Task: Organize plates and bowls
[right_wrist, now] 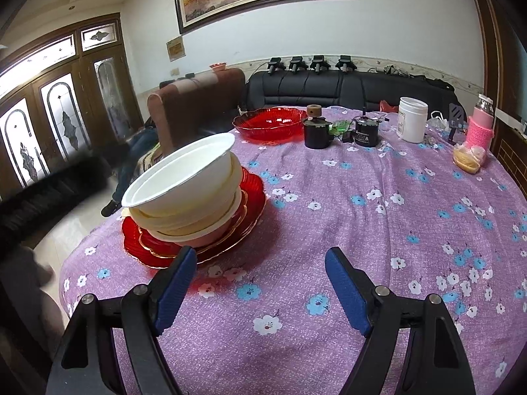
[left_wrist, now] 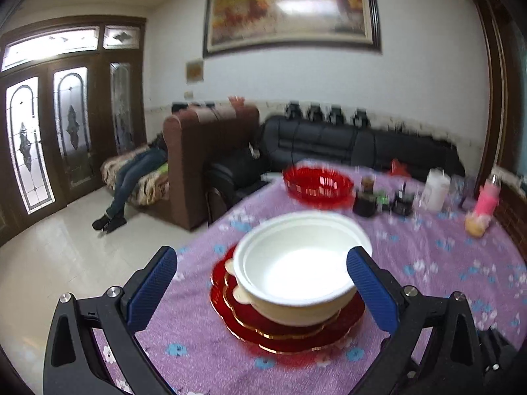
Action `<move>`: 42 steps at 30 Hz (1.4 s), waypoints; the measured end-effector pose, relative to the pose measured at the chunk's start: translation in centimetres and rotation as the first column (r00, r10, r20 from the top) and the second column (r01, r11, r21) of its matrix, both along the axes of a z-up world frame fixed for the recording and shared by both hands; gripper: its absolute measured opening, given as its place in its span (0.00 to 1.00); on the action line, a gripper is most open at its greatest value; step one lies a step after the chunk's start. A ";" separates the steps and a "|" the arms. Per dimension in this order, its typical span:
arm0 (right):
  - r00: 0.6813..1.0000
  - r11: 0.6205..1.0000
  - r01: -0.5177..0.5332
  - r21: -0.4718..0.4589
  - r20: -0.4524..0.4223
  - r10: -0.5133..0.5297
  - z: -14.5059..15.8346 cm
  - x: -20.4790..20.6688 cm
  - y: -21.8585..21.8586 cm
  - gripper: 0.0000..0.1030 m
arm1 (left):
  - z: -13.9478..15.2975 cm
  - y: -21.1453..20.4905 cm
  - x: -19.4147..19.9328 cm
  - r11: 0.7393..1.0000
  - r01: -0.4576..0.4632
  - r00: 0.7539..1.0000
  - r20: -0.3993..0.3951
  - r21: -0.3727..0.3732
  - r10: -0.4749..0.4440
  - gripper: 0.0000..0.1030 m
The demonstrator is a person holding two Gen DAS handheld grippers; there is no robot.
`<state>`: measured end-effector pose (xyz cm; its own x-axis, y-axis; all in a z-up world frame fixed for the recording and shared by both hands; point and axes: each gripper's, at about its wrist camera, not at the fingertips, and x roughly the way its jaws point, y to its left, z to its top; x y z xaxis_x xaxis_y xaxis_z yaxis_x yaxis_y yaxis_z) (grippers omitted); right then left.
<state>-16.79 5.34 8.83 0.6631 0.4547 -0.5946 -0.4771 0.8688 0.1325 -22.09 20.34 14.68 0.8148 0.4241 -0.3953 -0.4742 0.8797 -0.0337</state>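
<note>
White bowls [right_wrist: 184,177] sit nested, tilted, on stacked red plates [right_wrist: 230,230]; red glass bowl [right_wrist: 270,121] remains apart, left gripper [left_wrist: 262,283] and right gripper [right_wrist: 257,283] both wide, empty.

light: bright daylight through door glass [right_wrist: 19,138] | glare: painting [left_wrist: 290,10] | left view motion-blurred, right sharp | edges: fisheye bend, dark corners
</note>
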 end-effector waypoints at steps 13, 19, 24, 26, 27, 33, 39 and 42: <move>0.996 0.996 -0.065 -0.053 0.054 0.068 1.1 -0.8 2.3 0.82 | 0.0 1.7 -0.6 0.998 -0.004 1.000 0.002 -0.069 0.004 1.00; 0.994 0.994 -0.087 -0.066 0.060 0.091 1.3 -0.8 3.2 0.83 | -0.9 2.6 0.0 0.992 0.009 0.999 -0.046 -0.123 -0.015 1.00; 0.992 0.991 -0.106 -0.084 0.063 0.111 1.5 -0.7 4.1 0.84 | -1.6 3.5 0.6 0.989 -0.006 0.996 -0.083 -0.150 -0.007 1.00; 0.991 0.989 -0.109 -0.098 0.067 0.116 1.6 -0.7 4.6 0.85 | -1.8 3.9 0.6 0.988 -0.013 0.996 -0.087 -0.156 0.000 1.00; 0.991 0.989 -0.110 -0.102 0.067 0.117 1.6 -0.6 4.7 0.85 | -1.8 4.0 0.5 0.988 -0.018 0.996 -0.088 -0.155 0.005 1.00; 0.992 0.987 -0.113 -0.111 0.050 0.119 1.2 -0.3 5.3 0.85 | -2.0 4.6 0.5 0.987 -0.030 0.996 -0.093 -0.157 0.016 1.00; 0.991 0.986 -0.118 -0.121 0.053 0.126 1.2 -0.5 5.7 0.85 | -2.3 5.3 0.8 0.983 -0.026 0.994 -0.108 -0.184 0.006 1.00; 0.990 0.985 -0.122 -0.122 0.055 0.129 1.4 -0.6 5.9 0.85 | -2.4 5.6 0.6 0.981 -0.027 0.993 -0.115 -0.195 0.004 1.00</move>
